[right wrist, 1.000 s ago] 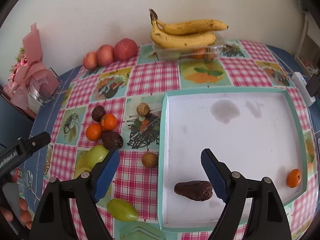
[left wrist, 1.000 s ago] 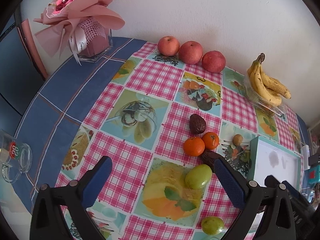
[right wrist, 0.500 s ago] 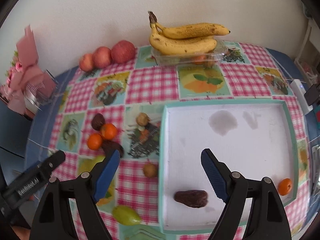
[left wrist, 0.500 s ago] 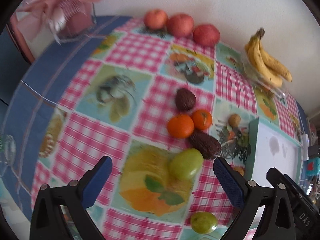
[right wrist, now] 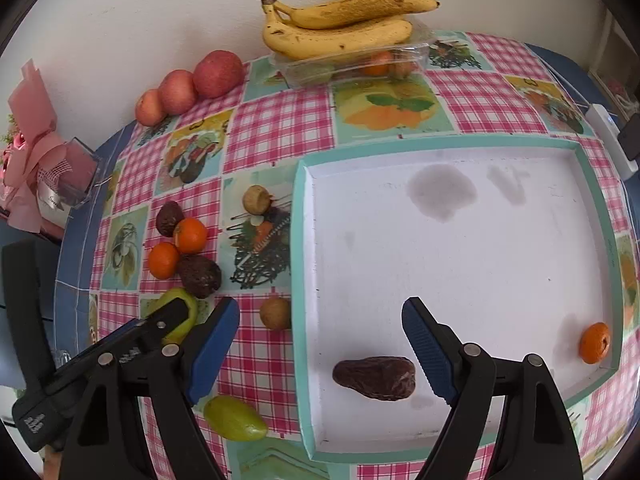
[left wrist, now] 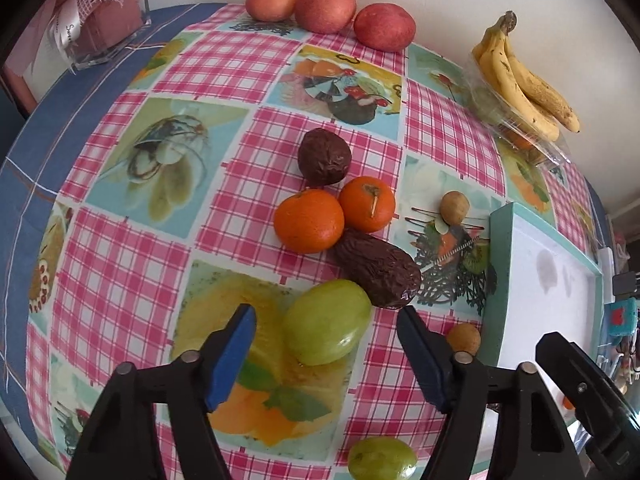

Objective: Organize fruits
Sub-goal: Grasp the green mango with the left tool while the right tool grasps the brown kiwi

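Note:
My left gripper (left wrist: pixel 326 322) is open, its blue fingertips on either side of a green fruit (left wrist: pixel 326 329) on the checked cloth. Just beyond lie a long dark wrinkled fruit (left wrist: pixel 378 271), two oranges (left wrist: pixel 309 220) (left wrist: pixel 367 203) and a round dark fruit (left wrist: pixel 324 157). My right gripper (right wrist: pixel 320 324) is open and empty above the teal-rimmed white tray (right wrist: pixel 300 240), which holds a dark wrinkled fruit (right wrist: pixel 374 377) and a small orange (right wrist: pixel 595 342). The left gripper also shows in the right wrist view (right wrist: pixel 160 320). A second green fruit (right wrist: pixel 234 418) lies left of the tray.
Three red apples (left wrist: pixel 326 8) line the wall at the back. Bananas (right wrist: pixel 340 26) rest on a clear plastic box. Two small brown fruits (right wrist: pixel 275 312) (right wrist: pixel 256 199) lie left of the tray. A pink bouquet in a clear vase (right wrist: pixel 52 176) stands at the far left.
My left gripper has moved forward and down, so the green fruit now sits between its fingers. The right gripper has lifted slightly and stays over the tray.

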`<state>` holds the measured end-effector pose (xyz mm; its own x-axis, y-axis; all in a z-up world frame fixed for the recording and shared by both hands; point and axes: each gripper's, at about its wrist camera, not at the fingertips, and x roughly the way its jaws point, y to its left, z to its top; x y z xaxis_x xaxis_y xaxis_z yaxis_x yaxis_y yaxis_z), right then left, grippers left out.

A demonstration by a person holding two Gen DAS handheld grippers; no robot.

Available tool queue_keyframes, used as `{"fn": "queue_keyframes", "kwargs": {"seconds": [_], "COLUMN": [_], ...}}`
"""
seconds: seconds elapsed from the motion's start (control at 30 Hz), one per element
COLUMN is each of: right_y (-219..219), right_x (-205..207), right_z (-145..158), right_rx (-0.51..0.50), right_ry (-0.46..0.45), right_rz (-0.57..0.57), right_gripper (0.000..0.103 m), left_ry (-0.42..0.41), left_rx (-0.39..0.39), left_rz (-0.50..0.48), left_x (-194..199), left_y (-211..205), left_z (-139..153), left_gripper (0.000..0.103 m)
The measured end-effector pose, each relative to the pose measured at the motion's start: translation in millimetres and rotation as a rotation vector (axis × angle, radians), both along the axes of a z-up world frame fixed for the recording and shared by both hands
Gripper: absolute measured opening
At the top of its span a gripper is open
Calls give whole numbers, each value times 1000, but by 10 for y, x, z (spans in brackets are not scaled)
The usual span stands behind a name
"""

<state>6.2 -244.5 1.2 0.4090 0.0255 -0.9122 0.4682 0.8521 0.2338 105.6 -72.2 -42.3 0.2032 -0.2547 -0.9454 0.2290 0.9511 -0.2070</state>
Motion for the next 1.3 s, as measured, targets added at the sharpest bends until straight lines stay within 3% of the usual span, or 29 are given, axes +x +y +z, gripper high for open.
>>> {"fn": "queue_keyframes", "kwargs": {"seconds": [0.37,0.6,0.83,1.03,1.1,1.3], "right_y": [15,49,144,299,358,497], "right_x": [7,32,85,190,219,299], "right_z": [68,34,39,-78,-110,-202], "right_rx": [-27,-33,-43,-8,5,-47], "right_ry": [-20,-8,-22,-17,-13,27], "right_rz": [3,17,55,125,152,204], "right_gripper": [84,84,82,59,44,41], "left_ry": [33,42,17,-12,-18,-19], "left_rx": [-30,-26,-27,-60,-65,-78], "left_rz": [20,17,105,145,146,153], "left_x": [26,20,91,130,126,119], "left_y": [38,76,342,517,533,524], "left_z": [-75,-77,30,173,200,233], "left_gripper": [52,52,52,52,52,52]}}
